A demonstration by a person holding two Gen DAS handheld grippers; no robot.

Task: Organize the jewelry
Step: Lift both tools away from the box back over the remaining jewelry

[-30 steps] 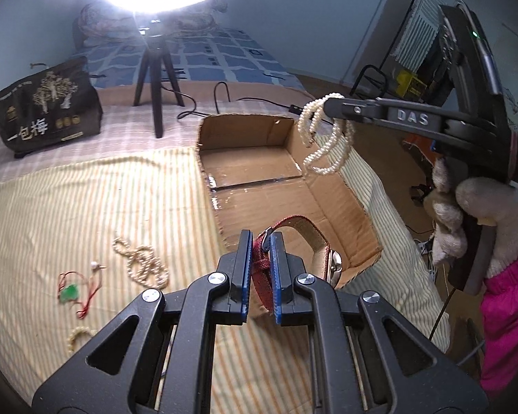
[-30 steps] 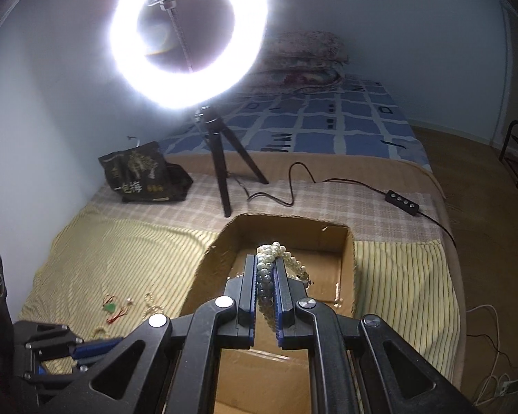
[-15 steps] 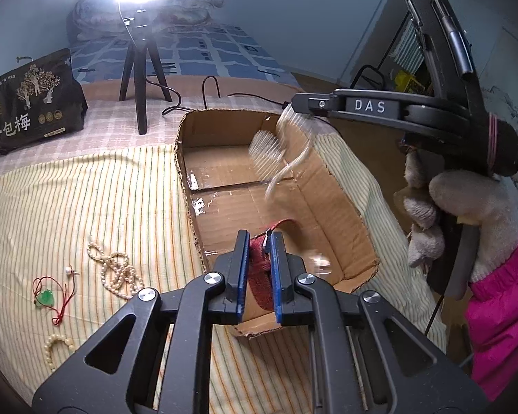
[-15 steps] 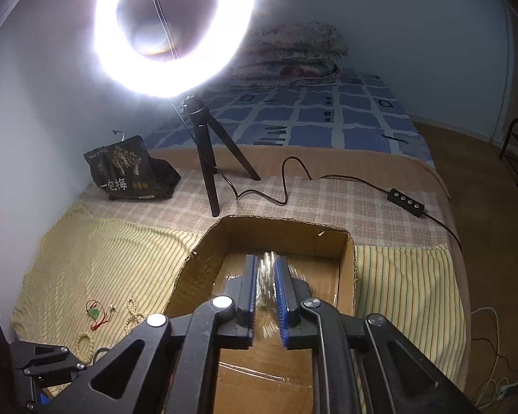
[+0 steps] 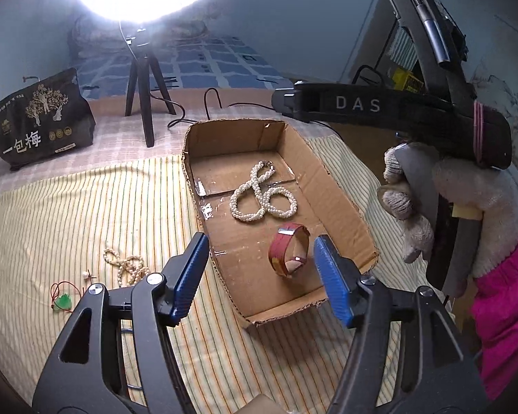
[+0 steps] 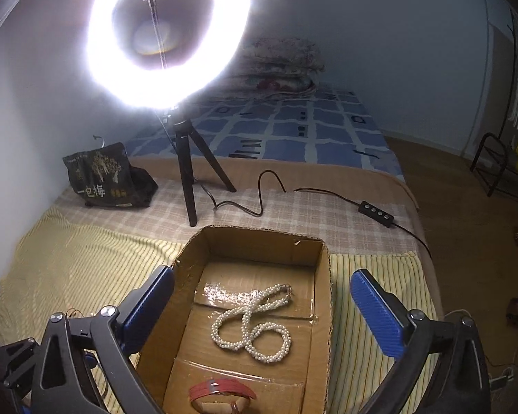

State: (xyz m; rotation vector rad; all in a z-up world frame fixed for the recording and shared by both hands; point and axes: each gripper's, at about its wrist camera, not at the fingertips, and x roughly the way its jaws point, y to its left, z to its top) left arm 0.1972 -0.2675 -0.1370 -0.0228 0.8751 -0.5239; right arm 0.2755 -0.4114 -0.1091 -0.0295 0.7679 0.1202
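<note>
An open cardboard box (image 5: 342,203) (image 6: 324,296) lies on the striped bedspread. Inside it lie a white pearl necklace (image 5: 263,197) (image 6: 252,324) and a red watch strap (image 5: 289,250) (image 6: 221,393). My left gripper (image 5: 259,276) is open and empty, just above the box's near end around the strap. My right gripper (image 6: 262,314) is open and empty above the box; it also shows from the side in the left wrist view (image 5: 290,103). A beaded necklace (image 5: 129,267) and a green pendant on red cord (image 5: 63,301) lie on the cloth left of the box.
A ring light on a black tripod (image 5: 142,103) (image 6: 186,179) stands behind the box, its cable and switch (image 6: 376,213) trailing right. A black snack bag (image 5: 38,120) (image 6: 103,176) sits at the back left. The bed's edge drops off to the right.
Both grippers have opened. The pearl necklace dropped from the right gripper into the box, and the red watch strap left the left gripper and now lies in the box.
</note>
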